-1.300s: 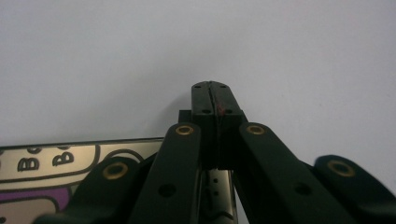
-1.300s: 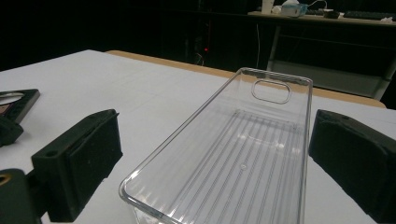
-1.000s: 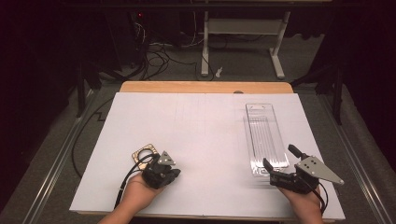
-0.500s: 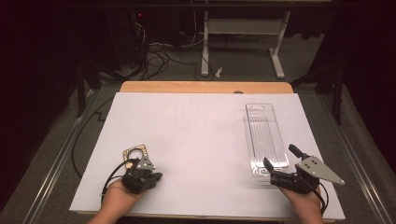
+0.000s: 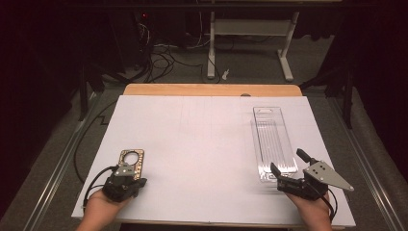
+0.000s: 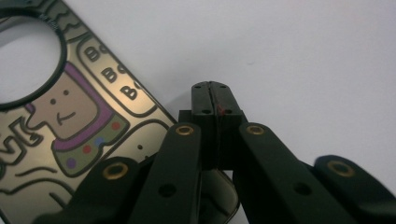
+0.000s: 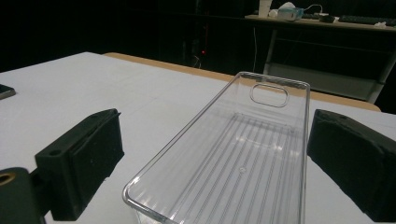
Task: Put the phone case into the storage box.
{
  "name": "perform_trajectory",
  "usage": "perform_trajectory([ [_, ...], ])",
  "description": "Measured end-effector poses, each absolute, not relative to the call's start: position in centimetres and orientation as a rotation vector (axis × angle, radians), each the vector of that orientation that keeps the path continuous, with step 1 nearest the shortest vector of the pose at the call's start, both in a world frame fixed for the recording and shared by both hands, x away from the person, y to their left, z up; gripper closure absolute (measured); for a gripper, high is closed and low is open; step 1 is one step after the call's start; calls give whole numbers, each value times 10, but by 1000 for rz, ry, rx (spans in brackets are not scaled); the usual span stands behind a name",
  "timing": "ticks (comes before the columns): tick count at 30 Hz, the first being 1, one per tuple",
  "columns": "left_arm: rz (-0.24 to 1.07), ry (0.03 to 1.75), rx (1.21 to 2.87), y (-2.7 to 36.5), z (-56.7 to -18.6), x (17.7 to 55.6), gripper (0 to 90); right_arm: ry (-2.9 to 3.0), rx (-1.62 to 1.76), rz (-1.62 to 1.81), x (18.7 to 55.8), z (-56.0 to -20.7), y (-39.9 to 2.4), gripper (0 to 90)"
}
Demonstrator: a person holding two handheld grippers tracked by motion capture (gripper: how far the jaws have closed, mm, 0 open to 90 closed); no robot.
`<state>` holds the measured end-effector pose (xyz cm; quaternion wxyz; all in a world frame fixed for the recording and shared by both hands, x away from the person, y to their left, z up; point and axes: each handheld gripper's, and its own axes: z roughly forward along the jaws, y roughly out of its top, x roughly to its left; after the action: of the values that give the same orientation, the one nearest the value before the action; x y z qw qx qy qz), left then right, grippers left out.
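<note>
**Card at my left jaws, tray between my right**

My left gripper (image 5: 126, 179) sits at the near left of the white table (image 5: 202, 144), just at the near edge of the printed card (image 5: 131, 160); the card lies flat, its long axis running near to far, with a round cut-out at the far end and a cartoon figure drawn on it. In the left gripper view my jaws are pressed together, tips meeting just off the card's (image 6: 70, 121) edge; whether they pinch its corner lower down I cannot tell, as the linkage hides it.

My right gripper (image 5: 288, 169) rests at the near right, jaws wide apart and holding nothing; the clear plastic tray (image 5: 273, 139) lies straight ahead, long axis pointing away from me, its near end between my pads (image 7: 84, 158) without touching them; the tray (image 7: 243, 158) is empty.

The card lies well to the left of the tray; my left hand is nearer the card, so I judge it should carry the card rightward.
</note>
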<state>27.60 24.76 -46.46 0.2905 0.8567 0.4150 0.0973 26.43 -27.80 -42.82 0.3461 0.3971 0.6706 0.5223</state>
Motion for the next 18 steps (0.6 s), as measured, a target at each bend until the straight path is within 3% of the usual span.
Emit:
perform_trajectory([
  [11, 289, 1212, 2188, 274, -467, 278, 899, 1740, 1028, 1350, 265, -428, -278, 41],
  [18, 304, 1166, 2089, 270, -452, 280, 897, 1738, 1030, 1352, 264, -428, -278, 41],
])
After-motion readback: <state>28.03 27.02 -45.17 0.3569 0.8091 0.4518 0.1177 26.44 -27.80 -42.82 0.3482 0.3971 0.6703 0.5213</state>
